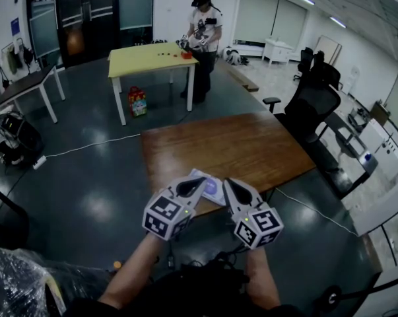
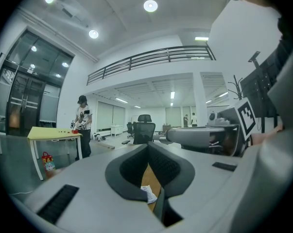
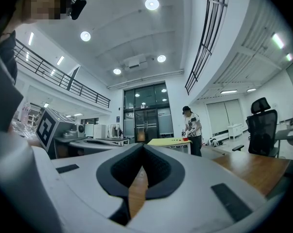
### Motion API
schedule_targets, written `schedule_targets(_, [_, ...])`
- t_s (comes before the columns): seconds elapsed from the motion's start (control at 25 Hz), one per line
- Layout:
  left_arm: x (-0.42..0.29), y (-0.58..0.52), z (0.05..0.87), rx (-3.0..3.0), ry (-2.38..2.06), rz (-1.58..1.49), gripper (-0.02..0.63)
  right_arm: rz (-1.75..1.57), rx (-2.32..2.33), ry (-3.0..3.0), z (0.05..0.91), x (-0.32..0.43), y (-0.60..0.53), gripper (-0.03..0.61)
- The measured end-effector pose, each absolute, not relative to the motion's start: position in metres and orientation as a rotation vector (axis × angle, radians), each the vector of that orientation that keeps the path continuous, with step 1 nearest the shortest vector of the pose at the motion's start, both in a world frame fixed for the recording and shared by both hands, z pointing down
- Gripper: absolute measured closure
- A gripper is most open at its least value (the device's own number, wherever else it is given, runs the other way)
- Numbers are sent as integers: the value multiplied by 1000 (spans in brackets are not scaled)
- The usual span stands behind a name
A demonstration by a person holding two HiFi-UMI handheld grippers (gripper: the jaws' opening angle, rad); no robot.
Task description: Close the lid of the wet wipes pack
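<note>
— Wet wipes pack: where is it found?
— It is laid flat on the brown wooden table, close to the near edge, and is flanked by the two grippers. Whether it is open or closed cannot be made out.
— How is the left gripper held?
— It is pointed at the pack's left end, just beside or touching it; which of the two cannot be told. In the left gripper view its jaws are seen pressed together at the tips, with nothing clamped between them. Wood grain and a white printed corner are glimpsed through the gap behind the tips.
— And the right gripper?
— It is set at the pack's right end in the same manner. Its jaws are likewise closed tip to tip on nothing, and only the table top is seen through the gap.
— What is seen farther back?
— A yellow table is placed well beyond the wooden one. A person is stood at its right end. A black office chair is parked by the wooden table's right side.
</note>
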State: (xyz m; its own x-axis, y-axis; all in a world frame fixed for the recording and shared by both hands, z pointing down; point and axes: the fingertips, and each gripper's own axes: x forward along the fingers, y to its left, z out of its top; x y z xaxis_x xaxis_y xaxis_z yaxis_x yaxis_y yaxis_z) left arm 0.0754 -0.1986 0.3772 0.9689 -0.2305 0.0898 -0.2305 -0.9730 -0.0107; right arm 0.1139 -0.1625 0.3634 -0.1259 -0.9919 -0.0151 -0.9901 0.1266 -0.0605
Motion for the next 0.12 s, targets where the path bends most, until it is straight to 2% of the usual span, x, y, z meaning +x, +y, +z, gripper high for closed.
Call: schedule_targets(0.12, [76, -198, 378, -3121, 366, -142, 612, -56, -2038, 2322, 364, 114, -162, 569])
